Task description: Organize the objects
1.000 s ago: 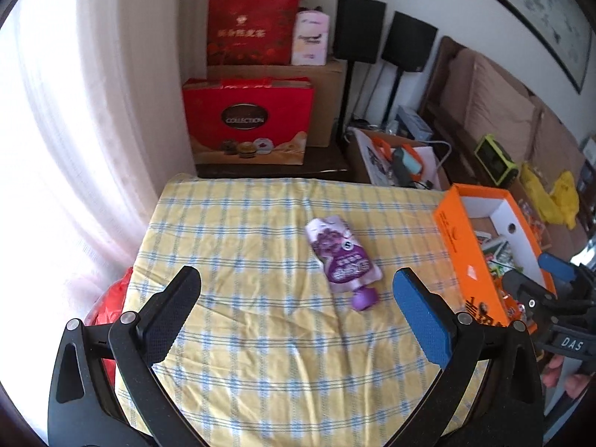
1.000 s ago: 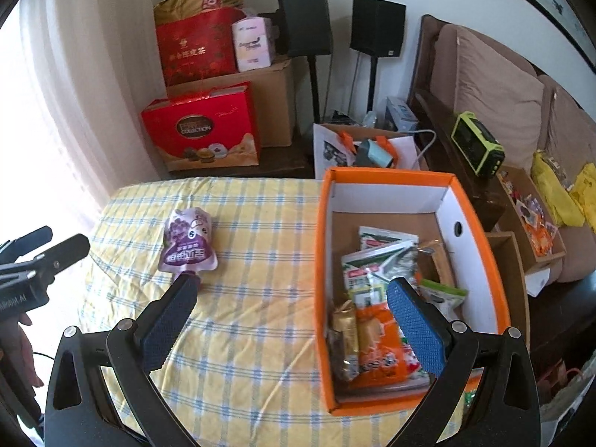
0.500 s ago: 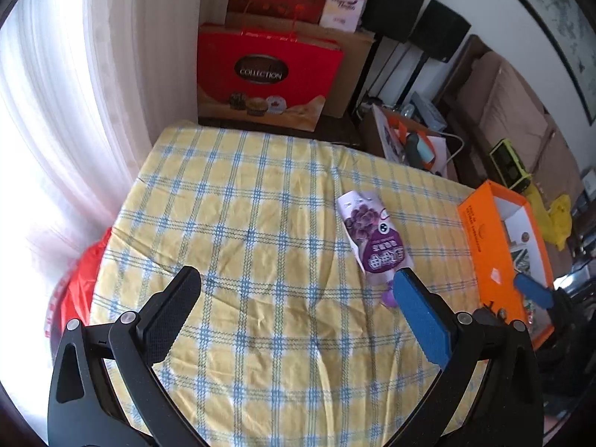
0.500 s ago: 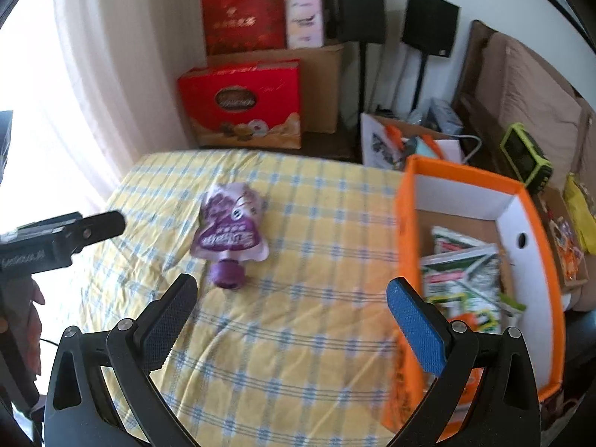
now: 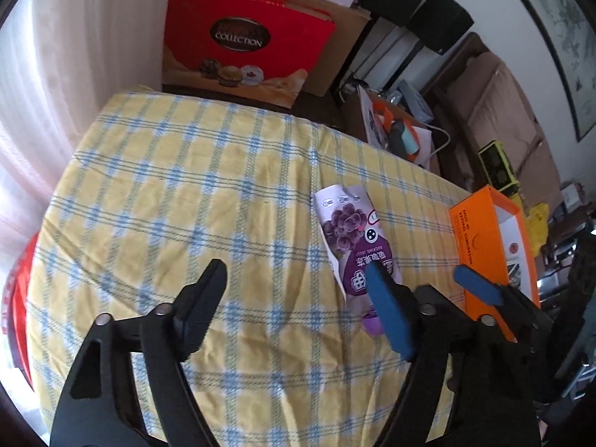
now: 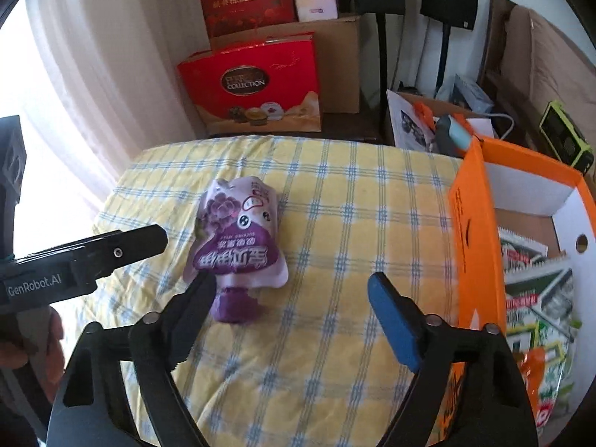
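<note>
left gripper (image 5: 298,298) and right gripper (image 6: 290,298), both angled down over the table; the jaws of each are closing, with only checked cloth in the left gap and, in the right gap, cloth and the pouch's cap at the left finger, no pad pressing on anything. black curved fingers (image 5: 201,298), one of each pair faced with a blue pad (image 6: 391,320). purple pouch (image 6: 238,231) lies flat near the middle of the table, left of the orange box (image 6: 473,246) and apart from it; its long axis runs near to far, the round purple cap (image 6: 234,301) pointing to the near side, the flat sealed end far. pouch glossy, soft, slightly puffed, printed with grapes. tablecloth (image 5: 186,186) woven, yellow with blue checks, creased. box stiff card, open-topped, white inside, holding crinkled snack packets (image 6: 536,283).
</note>
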